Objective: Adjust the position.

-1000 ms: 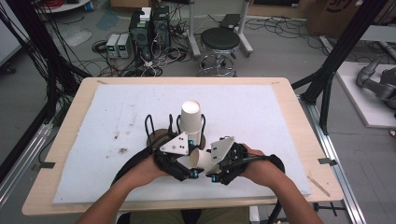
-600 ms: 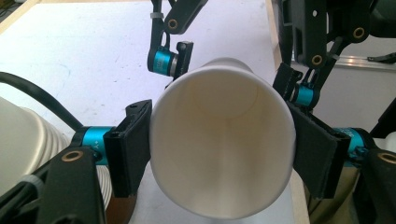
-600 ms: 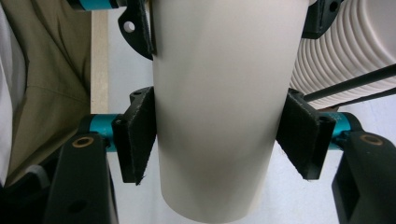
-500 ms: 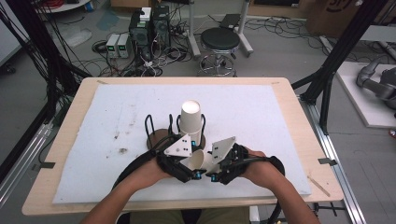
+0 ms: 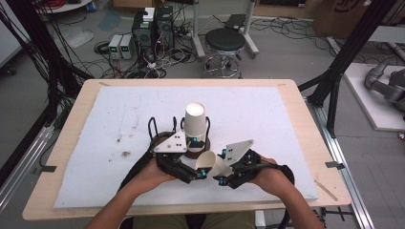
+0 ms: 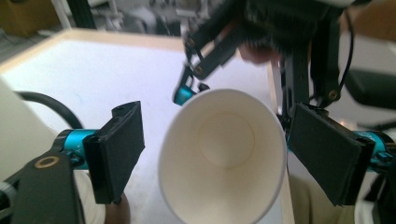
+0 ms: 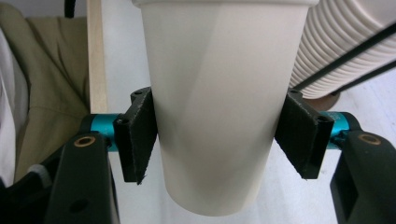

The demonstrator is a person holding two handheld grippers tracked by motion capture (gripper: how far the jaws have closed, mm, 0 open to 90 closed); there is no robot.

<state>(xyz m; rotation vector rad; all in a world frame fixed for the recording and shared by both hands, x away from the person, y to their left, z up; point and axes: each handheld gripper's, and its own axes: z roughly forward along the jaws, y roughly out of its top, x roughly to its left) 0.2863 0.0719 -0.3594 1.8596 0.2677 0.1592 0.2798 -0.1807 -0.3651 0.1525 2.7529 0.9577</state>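
Note:
A single white paper cup [image 5: 209, 164] lies on its side between the two grippers, near the front of the white mat. My right gripper [image 7: 219, 135] is shut on it, its pads [image 7: 136, 140] pressing both sides of the cup [image 7: 215, 107]. The cup's open mouth [image 6: 224, 154] faces my left gripper [image 6: 219, 135]. That gripper's jaws have just been opening and now stand apart on either side of the rim, with a clear gap at the left pad [image 6: 119, 149]. In the high view the left gripper [image 5: 193, 171] and right gripper [image 5: 223, 177] nearly meet. A stack of upturned cups [image 5: 195, 125] stands just behind them.
The stack sits in a black wire holder on a brown base [image 5: 196, 151]; its ribbed rims [image 7: 345, 51] lie close to the right of the held cup. A white mat [image 5: 267, 114] covers the wooden table [image 5: 71, 143]. Beyond the table are a stool [image 5: 224, 40] and computers [image 5: 150, 24].
The left gripper's jaws have spread away from the cup, which now rests in the right gripper's grip. Both hands have stayed almost where they were.

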